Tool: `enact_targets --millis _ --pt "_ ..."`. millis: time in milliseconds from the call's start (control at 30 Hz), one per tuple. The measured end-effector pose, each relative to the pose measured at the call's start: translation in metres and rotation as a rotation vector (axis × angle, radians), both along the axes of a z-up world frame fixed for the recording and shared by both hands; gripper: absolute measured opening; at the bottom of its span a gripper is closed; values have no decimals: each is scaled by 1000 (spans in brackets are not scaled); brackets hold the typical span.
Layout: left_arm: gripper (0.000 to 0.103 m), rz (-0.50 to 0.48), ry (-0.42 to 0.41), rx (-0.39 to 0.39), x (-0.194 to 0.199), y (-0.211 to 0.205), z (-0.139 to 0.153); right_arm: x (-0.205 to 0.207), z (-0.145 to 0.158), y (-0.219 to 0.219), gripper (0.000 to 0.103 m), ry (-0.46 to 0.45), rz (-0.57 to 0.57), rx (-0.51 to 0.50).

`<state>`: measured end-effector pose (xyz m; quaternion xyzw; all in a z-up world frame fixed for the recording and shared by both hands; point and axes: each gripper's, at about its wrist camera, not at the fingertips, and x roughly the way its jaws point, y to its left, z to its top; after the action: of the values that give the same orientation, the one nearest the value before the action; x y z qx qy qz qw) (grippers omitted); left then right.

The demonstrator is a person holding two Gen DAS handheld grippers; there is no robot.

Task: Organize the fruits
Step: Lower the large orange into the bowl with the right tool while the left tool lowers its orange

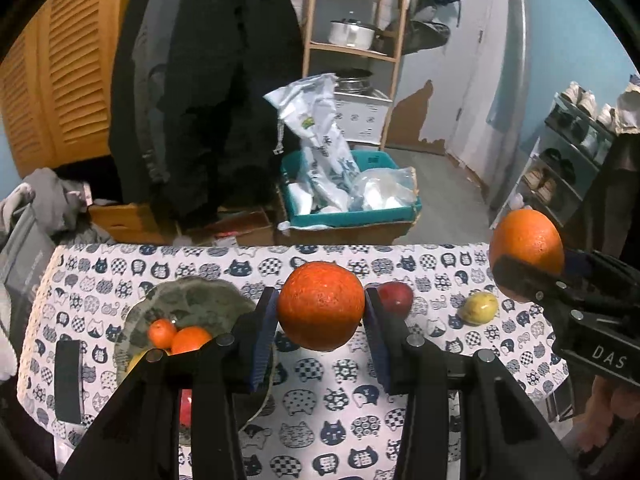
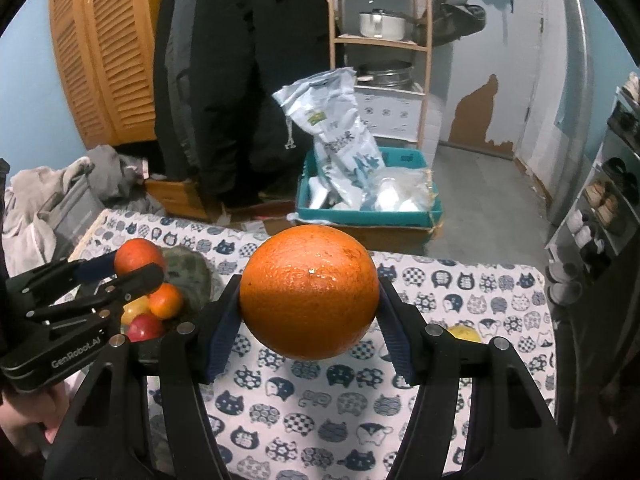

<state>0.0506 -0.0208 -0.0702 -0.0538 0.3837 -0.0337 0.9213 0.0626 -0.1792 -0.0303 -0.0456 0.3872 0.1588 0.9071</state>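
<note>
My left gripper (image 1: 320, 308) is shut on a reddish orange (image 1: 320, 306) and holds it above the table, just right of the green-grey bowl (image 1: 200, 292). The bowl holds two small oranges (image 1: 180, 336), a yellow fruit and a red fruit. My right gripper (image 2: 310, 300) is shut on a large orange (image 2: 310, 292) above the table's middle; it also shows in the left wrist view (image 1: 526, 254) at the right. A red apple (image 1: 396, 298) and a yellow-green fruit (image 1: 478, 308) lie on the cat-print cloth (image 1: 340, 380). The left gripper shows in the right wrist view (image 2: 136, 264) over the bowl (image 2: 192, 272).
A dark phone-like slab (image 1: 69, 380) lies left of the bowl. Beyond the table's far edge stand a teal box with bags (image 1: 352, 200), hanging black coats (image 1: 208, 92) and a wooden shelf (image 1: 356, 40). A shoe rack (image 1: 568, 160) stands at the right.
</note>
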Motion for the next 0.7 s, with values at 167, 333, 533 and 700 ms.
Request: enact_targets --millis 167,333,533,700 --pt "43 38 14 0 -1 23 -7 8 -7 22 64 22 28 3" --pt "43 72 42 -2 2 45 -19 15 -15 46 64 45 58 17" --pt "43 115 85 -10 2 72 -37 27 -28 75 64 87 96 44" --pt "43 154 103 -11 1 96 -47 35 -44 101 64 121 124 48"
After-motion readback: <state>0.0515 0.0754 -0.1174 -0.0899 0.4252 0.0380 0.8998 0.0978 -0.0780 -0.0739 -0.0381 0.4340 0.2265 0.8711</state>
